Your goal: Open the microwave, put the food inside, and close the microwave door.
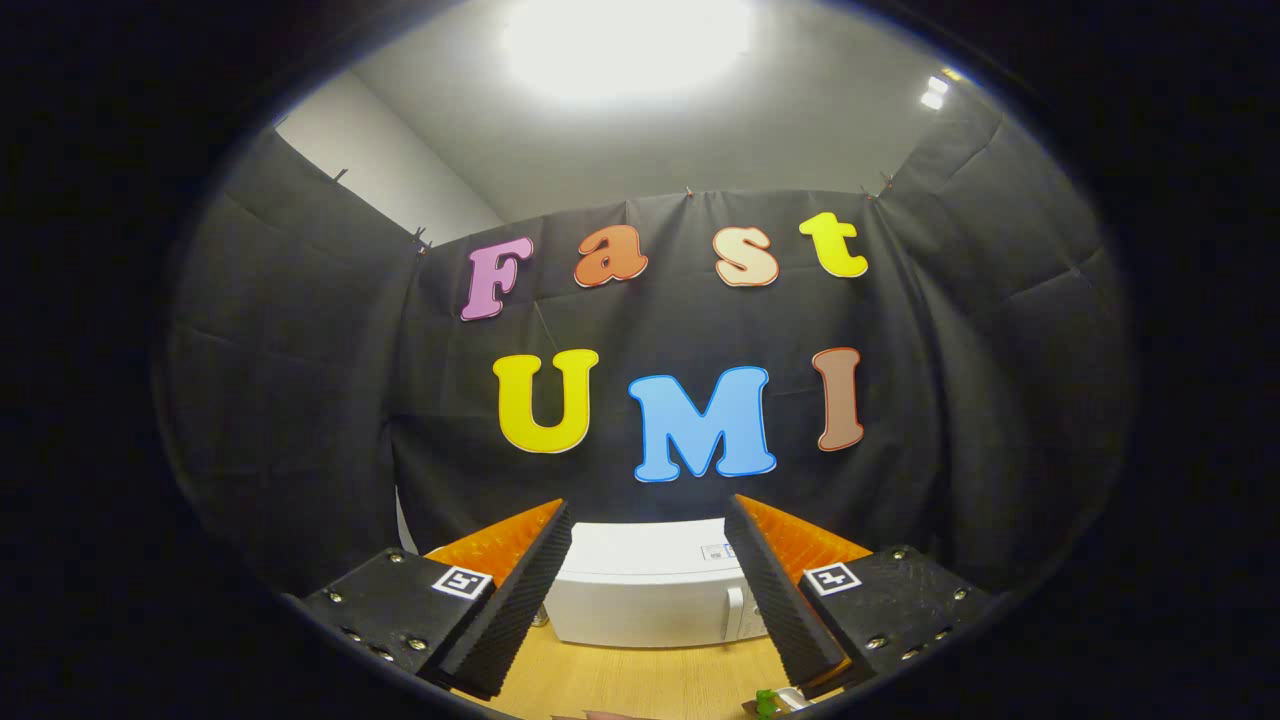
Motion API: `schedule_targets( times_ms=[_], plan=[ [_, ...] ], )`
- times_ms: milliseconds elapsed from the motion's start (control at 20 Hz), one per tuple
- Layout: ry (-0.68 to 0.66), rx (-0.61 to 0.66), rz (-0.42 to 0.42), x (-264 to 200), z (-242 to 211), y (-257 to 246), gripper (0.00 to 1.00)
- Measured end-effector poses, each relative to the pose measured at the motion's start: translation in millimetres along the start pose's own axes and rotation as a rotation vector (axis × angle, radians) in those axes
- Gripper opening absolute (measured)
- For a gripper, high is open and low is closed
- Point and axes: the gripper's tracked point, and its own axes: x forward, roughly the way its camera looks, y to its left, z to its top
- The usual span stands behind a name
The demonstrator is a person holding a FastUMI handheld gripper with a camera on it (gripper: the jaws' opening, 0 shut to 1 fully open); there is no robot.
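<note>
A white microwave [650,585] stands on a wooden table [640,680], beyond my fingers and framed between them, its door shut and a white handle [735,612] near its right side. My gripper [648,520] is held high above the table and stands open, nothing between its ribbed black fingers [520,600]. A small green bit of food [767,703] lies on the table just below the right finger, partly hidden by it.
Black cloth walls close the booth behind and on both sides of the microwave. A bright ceiling lamp [625,40] glares overhead. Bare wooden tabletop lies between the fingers and the microwave's front.
</note>
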Motion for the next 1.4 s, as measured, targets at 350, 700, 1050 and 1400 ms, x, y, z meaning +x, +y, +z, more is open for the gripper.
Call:
schedule_targets(
  times_ms=[350, 700, 1050, 1400],
  plan=[
    [0.004, -0.020, 0.004, 9.9, -31.6, 0.3, 0.98],
    [0.075, -0.018, 0.005, 22.4, -73.5, -10.1, 0.98],
    [0.089, -0.053, -0.017, 28.7, -131.1, -30.6, 0.98],
    [0.099, -0.059, -0.121, 66.4, -224.6, -59.9, 0.91]
  ],
)
